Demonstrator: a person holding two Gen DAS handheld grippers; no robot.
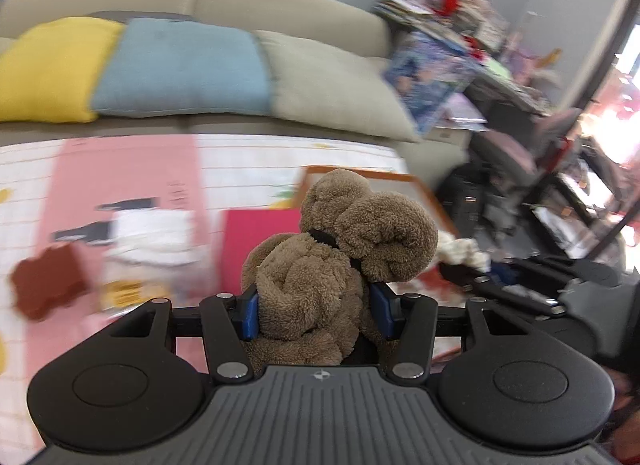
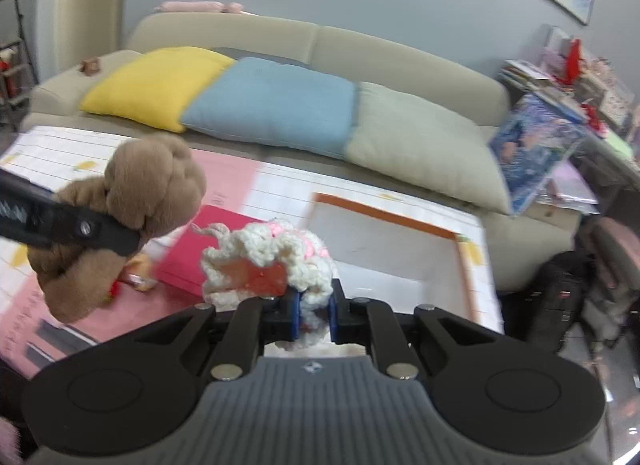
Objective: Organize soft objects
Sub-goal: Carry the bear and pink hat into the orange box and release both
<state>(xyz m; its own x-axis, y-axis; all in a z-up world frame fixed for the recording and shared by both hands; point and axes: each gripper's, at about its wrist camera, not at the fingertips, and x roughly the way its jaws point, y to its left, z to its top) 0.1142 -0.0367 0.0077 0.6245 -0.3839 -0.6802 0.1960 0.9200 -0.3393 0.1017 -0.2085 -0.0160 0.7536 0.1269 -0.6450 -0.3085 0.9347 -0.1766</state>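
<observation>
My left gripper point(image 1: 314, 311) is shut on a brown fluffy plush toy point(image 1: 340, 257) and holds it up above the play mat. The same plush point(image 2: 132, 205) shows at the left of the right wrist view, with the left gripper's finger point(image 2: 100, 231) across it. My right gripper point(image 2: 314, 315) is shut on a white crocheted soft toy with pink-orange parts point(image 2: 268, 265), held above the mat. That toy point(image 1: 464, 253) and the right gripper point(image 1: 512, 285) show at the right of the left wrist view.
A beige sofa point(image 2: 400, 57) carries a yellow cushion point(image 2: 156, 85), a blue cushion point(image 2: 276, 105) and a grey cushion point(image 2: 424, 141). On the pink and white mat point(image 2: 280, 185) lie a red box point(image 2: 192, 257) and an orange-framed white tray point(image 2: 384, 253). A cluttered shelf point(image 2: 560, 105) stands right.
</observation>
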